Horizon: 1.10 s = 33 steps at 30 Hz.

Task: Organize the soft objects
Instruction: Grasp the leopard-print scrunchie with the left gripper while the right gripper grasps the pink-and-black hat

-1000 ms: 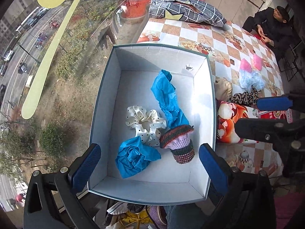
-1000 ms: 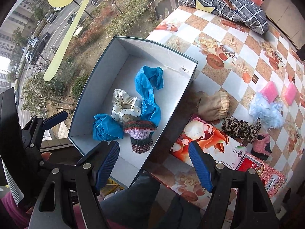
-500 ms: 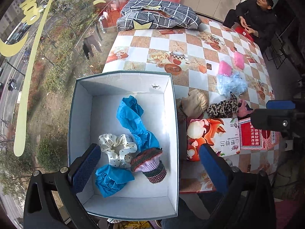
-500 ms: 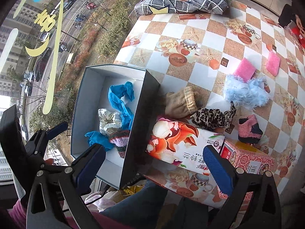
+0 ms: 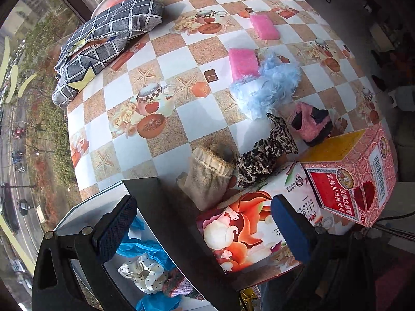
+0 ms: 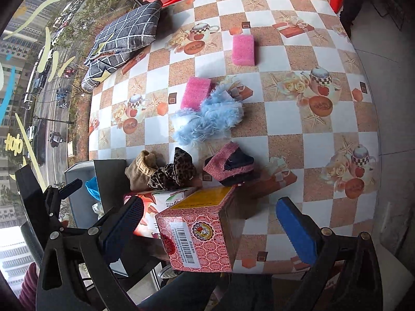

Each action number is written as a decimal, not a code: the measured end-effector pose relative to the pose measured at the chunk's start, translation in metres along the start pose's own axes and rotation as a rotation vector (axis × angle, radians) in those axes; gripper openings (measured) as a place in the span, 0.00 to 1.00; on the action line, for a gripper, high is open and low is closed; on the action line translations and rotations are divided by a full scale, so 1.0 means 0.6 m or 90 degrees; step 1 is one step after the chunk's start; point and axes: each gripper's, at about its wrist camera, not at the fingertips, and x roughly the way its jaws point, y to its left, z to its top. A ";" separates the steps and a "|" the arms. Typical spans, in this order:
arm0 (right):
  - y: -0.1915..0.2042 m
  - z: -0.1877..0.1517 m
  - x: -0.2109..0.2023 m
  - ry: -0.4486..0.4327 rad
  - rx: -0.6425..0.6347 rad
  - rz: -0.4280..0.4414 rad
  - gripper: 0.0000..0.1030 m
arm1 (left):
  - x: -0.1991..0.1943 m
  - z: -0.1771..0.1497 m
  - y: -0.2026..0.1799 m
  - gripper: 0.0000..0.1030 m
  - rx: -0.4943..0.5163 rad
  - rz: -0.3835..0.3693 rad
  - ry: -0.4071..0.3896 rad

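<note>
Both empty claws, the left gripper (image 5: 201,229) and the right gripper (image 6: 210,229), wide open with the right one just opened fully, have swung from the grey cardboard box (image 5: 145,194) to the remaining soft items, probably the leopard-print fabric scrunchie (image 6: 172,172) next.

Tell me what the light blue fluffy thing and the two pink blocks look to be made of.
Light blue fluffy thing: seemingly long-pile faux fur or feathery yarn, matte; wispy strands stick out all round. Pink blocks: probably sponge or foam, matte; grainy, porous-looking faces with squared edges. Touch would confirm.
</note>
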 end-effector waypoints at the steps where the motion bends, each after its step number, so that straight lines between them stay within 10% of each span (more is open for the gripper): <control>1: -0.015 -0.002 0.002 0.003 0.010 0.000 1.00 | 0.011 0.013 -0.006 1.00 0.018 0.005 0.008; 14: -0.121 -0.003 0.052 0.058 0.090 0.007 1.00 | 0.148 0.107 -0.069 1.00 0.189 -0.090 0.171; 33: -0.067 0.096 0.259 0.213 -0.023 -0.014 1.00 | 0.214 0.144 -0.046 1.00 0.068 0.022 0.180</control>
